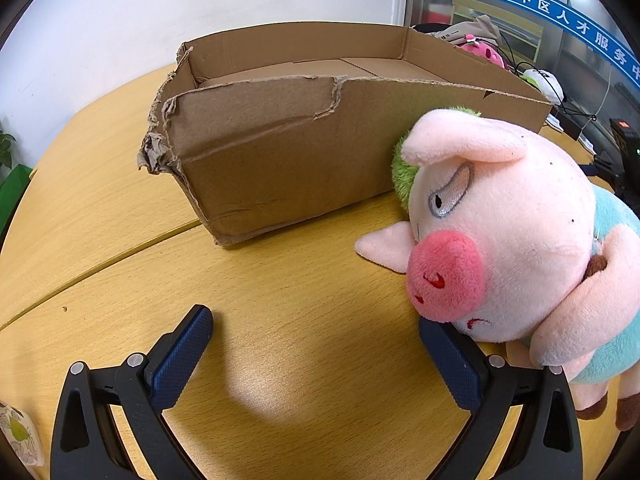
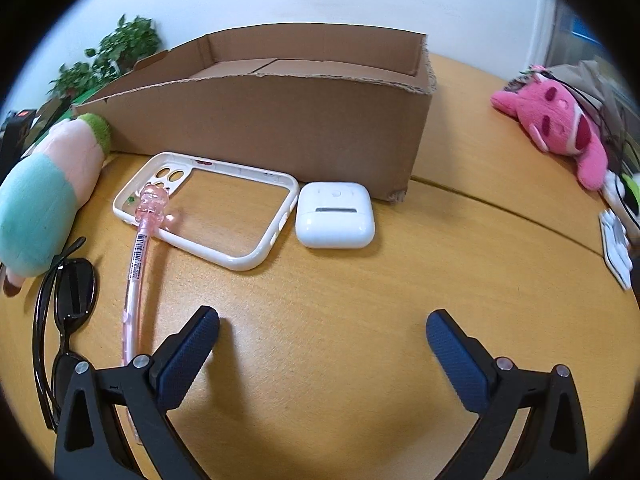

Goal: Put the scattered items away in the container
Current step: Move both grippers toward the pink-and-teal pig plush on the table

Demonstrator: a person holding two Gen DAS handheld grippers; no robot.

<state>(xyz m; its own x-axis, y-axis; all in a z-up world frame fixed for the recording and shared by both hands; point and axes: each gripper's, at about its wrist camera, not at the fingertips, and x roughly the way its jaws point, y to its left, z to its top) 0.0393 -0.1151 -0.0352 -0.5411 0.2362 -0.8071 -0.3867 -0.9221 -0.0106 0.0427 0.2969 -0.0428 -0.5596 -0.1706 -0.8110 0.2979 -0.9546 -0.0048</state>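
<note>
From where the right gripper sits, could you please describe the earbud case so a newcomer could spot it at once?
Find the cardboard box on the wooden table. Just before its near wall, by the right corner, lies the earbud case, beside a white phone case. It is the only solid, glossy white rounded block; its neighbour is a hollow frame.

My left wrist camera sits low over the table (image 1: 280, 300), facing the torn left end of the cardboard box (image 1: 300, 152), with the plush pig (image 1: 500, 248) very near on its right. My right wrist camera looks from farther right at the box's (image 2: 280, 128) long near side. Both views share the box and the pig (image 2: 52, 192).
</note>
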